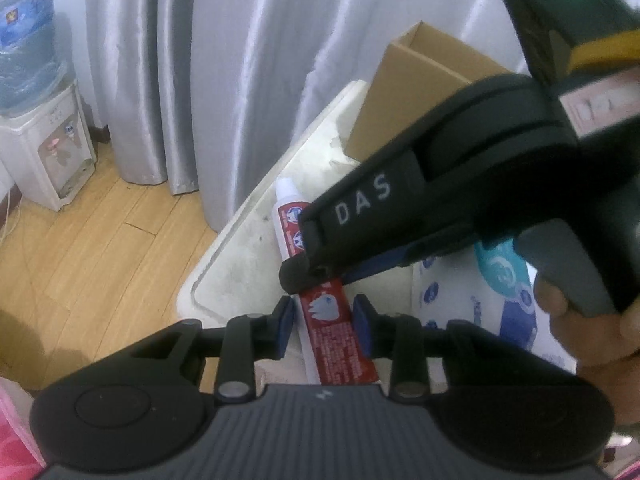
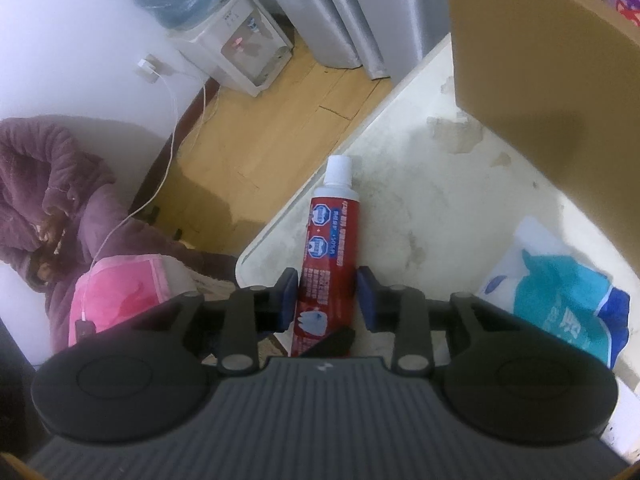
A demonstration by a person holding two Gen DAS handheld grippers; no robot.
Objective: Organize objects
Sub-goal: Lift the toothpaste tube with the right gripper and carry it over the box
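Nearest your lens in the left wrist view, the left gripper (image 1: 324, 320) has its blue-padded fingers (image 1: 285, 320) clenched on the lower, flat end of the toothpaste tube (image 1: 340, 332), one pad against each edge. The right gripper (image 2: 327, 300) comes in from the upper right of that view and meets the same red tube a little further toward its white cap. In the right wrist view its pads sit flush against both sides of the tube, so it looks to be grasping it too, though the contact is hard to judge there. A hand (image 1: 592, 320) shows at the right gripper's handle.

The tube points cap-first away from you, over the near left corner of the stained white tabletop (image 2: 440, 200). A blue and white tissue pack (image 2: 560, 292) lies on the tabletop to the right of the tube, apart from it. An open cardboard box (image 2: 540, 80) stands further back on the right. Beyond the tabletop's edge you have wooden floor (image 1: 80, 260), grey curtain (image 1: 200, 80) and a water dispenser (image 2: 240, 48) by the wall
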